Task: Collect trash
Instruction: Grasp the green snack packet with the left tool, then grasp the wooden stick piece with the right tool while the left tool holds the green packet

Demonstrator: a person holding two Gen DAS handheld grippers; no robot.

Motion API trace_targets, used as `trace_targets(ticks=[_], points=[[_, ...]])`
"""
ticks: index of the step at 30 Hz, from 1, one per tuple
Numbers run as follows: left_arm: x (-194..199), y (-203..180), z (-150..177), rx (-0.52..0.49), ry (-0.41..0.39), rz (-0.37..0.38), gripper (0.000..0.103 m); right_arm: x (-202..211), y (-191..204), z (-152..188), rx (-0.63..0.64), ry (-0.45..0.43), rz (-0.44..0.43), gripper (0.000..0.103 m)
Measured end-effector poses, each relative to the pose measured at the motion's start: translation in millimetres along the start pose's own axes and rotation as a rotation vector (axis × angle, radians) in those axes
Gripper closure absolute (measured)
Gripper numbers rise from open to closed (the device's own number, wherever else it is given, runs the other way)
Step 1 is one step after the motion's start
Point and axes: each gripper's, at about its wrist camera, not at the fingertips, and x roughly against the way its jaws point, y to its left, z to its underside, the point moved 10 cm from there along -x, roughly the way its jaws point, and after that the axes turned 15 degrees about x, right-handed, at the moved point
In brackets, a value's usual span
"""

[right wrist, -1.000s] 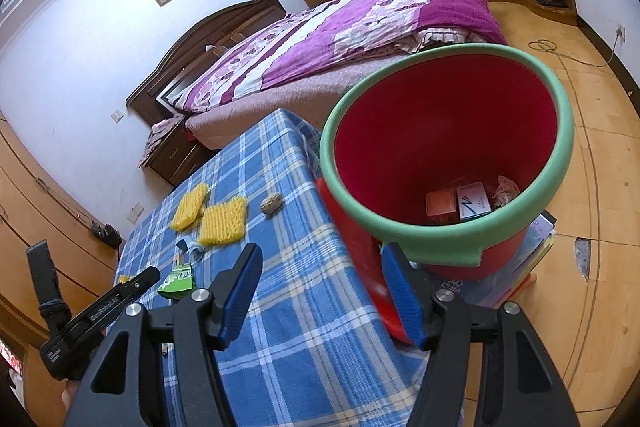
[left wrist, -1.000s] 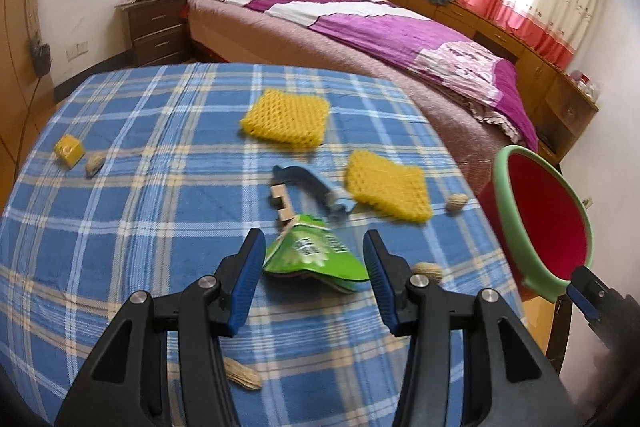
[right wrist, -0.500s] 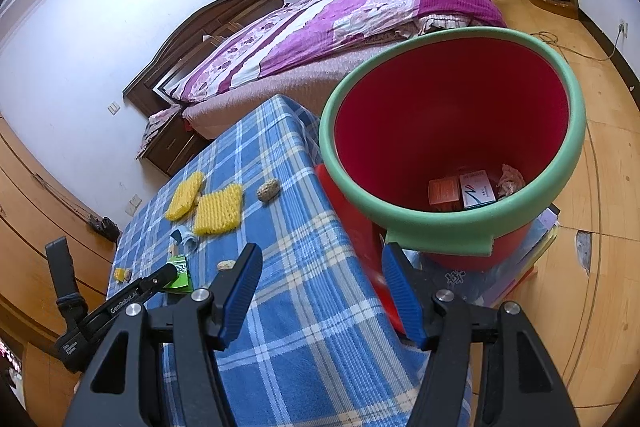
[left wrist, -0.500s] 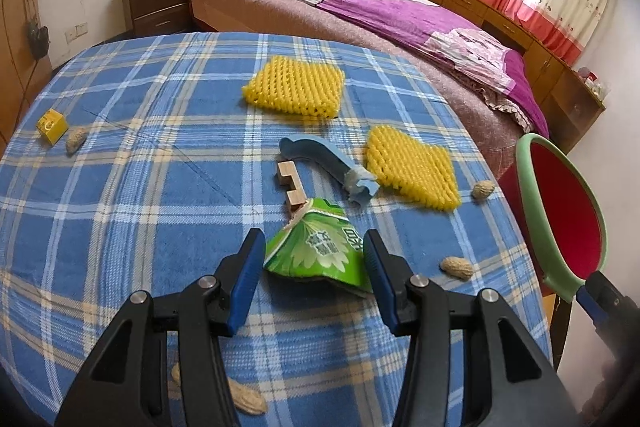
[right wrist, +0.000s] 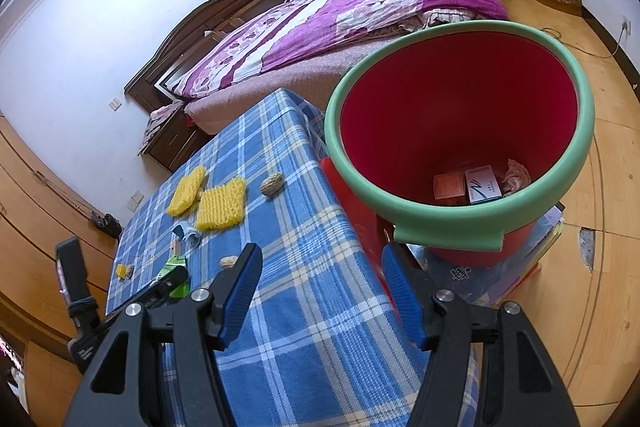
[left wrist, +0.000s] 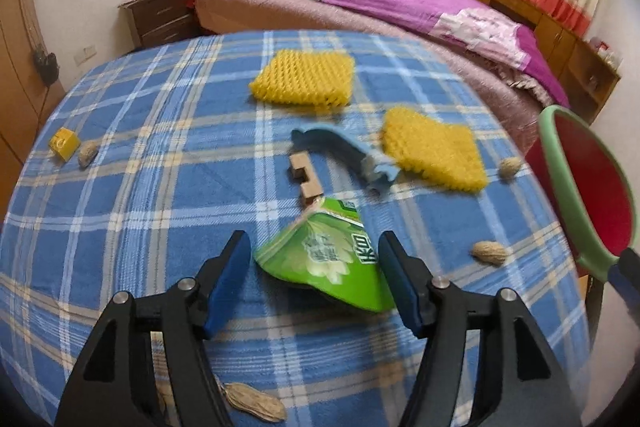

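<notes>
Left claw (left wrist: 312,259) is opening right over the green wrapper (left wrist: 328,259) – the packet is lying on the table (left wrist: 120,227) between its pads, unpinched; right claw (right wrist: 320,275) is hovering apart and empty, red bin (right wrist: 460,131) just ahead of it

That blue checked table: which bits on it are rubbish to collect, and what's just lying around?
For the job:
- crumpled green snack wrapper, between the opening left gripper jaws, not yet pinched
- scattered peanut shells
- yellow foam fruit nets
- red bin with green rim

Probably just lying about:
- small wooden block
- curved blue plastic piece
- yellow toy brick
</notes>
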Motion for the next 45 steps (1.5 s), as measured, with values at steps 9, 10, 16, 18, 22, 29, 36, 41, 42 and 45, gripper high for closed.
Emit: trace_targets(ticks=[9,10,16,18,22,29,36,41,42,45], points=[[5,-5,3,-0.029,-0.005,0.043,0.058,-1,6,2,0.007,0.008,-0.008,0.038],[7,-5,3,-0.02,-0.002,0.055,0.061,-1,8,2,0.011,0.009,-0.01,0.038],[26,1,-4,0.022,-0.03,0.103,0.065,-3,20,-1,0.047,0.012,-0.016,0.038],[33,5,-7,0.032,-0.042,0.111,0.065,-5,27,-2,0.065,0.016,-0.02,0.038],[47,19,-14,0.057,-0.068,0.103,0.065,-10,49,-4,0.117,0.03,-0.04,0.038],[57,59,-22,0.134,-0.092,0.053,0.065,-23,91,-2,0.212,0.056,-0.074,0.038],[62,98,-26,0.201,-0.113,0.01,0.065,-43,135,6,0.305,0.087,-0.107,0.038],[64,118,-29,0.223,-0.138,-0.031,0.065,-60,166,13,0.374,0.122,-0.132,0.04],[64,122,-30,0.227,-0.139,-0.036,0.065,-64,171,14,0.389,0.127,-0.135,0.042],[62,129,-29,0.245,-0.137,-0.035,0.065,-75,186,17,0.425,0.138,-0.14,0.046]])
